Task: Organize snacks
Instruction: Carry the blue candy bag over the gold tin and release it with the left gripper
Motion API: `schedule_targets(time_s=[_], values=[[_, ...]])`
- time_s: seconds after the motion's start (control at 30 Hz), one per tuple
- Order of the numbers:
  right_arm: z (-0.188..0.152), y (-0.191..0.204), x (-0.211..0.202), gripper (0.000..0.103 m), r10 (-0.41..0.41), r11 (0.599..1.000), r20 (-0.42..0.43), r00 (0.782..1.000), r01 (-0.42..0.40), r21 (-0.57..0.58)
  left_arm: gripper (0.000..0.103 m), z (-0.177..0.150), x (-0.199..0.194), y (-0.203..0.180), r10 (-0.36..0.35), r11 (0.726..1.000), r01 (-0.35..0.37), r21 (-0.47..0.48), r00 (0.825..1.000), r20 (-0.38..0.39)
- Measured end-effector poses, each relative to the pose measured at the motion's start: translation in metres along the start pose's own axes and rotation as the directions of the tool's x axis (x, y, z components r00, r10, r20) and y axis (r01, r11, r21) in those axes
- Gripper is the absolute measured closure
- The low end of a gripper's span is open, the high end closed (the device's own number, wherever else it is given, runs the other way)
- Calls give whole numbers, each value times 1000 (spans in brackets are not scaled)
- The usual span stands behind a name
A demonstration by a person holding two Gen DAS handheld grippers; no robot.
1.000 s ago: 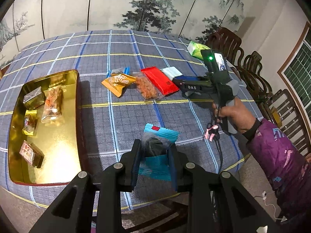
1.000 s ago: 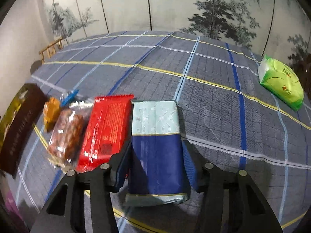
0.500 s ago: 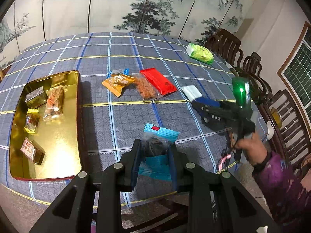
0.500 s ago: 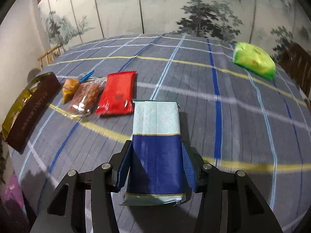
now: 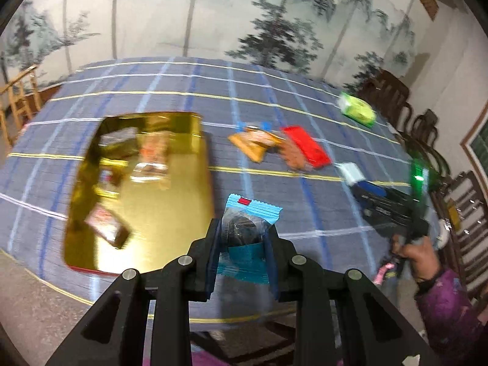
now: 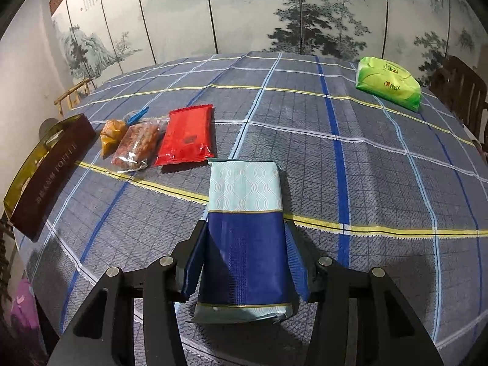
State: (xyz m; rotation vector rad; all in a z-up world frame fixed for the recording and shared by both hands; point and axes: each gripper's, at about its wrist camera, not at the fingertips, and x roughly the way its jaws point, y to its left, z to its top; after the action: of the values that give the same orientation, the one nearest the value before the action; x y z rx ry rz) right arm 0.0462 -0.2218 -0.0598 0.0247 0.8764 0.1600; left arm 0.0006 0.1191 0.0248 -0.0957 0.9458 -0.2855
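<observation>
My left gripper (image 5: pixel 242 238) is shut on a blue snack packet with dark cookies (image 5: pixel 248 222), held above the table's near edge just right of the gold tin tray (image 5: pixel 195 183), which holds several snacks. My right gripper (image 6: pixel 244 241) is shut on a blue and pale-teal packet (image 6: pixel 245 213), held above the table's right side; it also shows in the left wrist view (image 5: pixel 355 177). An orange packet (image 6: pixel 111 132), a clear bag of reddish snacks (image 6: pixel 137 146) and a red packet (image 6: pixel 187 135) lie side by side mid-table.
A green tissue pack (image 6: pixel 389 82) lies at the table's far right. Dark wooden chairs (image 5: pixel 427 140) line the right side. The tray's brown side wall (image 6: pixel 52 174) shows at the left of the right wrist view. A painted folding screen stands behind the table.
My left gripper has swung left with its cookie packet, close to the tray's right edge. My right gripper has pulled back and up with the blue packet, away from the red packet.
</observation>
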Motion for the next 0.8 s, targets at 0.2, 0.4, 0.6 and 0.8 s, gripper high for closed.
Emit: schedule_targets(time_s=[0.2, 0.4, 0.6, 0.8], values=[[0, 0, 1, 53, -1, 1000, 1, 1000, 1, -1, 79, 7, 11, 36, 128, 992, -128, 3, 991, 29], [0, 0, 1, 53, 2, 1000, 1, 1000, -2, 1, 79, 14, 36, 64, 158, 987, -157, -17, 987, 14], [0, 0, 1, 53, -2, 1000, 0, 1000, 2, -3, 79, 19, 56, 77, 193, 981, -193, -20, 981, 2], [0, 0, 1, 53, -2, 1000, 0, 1000, 2, -2, 79, 21, 68, 79, 232, 973, -232, 8, 973, -5]])
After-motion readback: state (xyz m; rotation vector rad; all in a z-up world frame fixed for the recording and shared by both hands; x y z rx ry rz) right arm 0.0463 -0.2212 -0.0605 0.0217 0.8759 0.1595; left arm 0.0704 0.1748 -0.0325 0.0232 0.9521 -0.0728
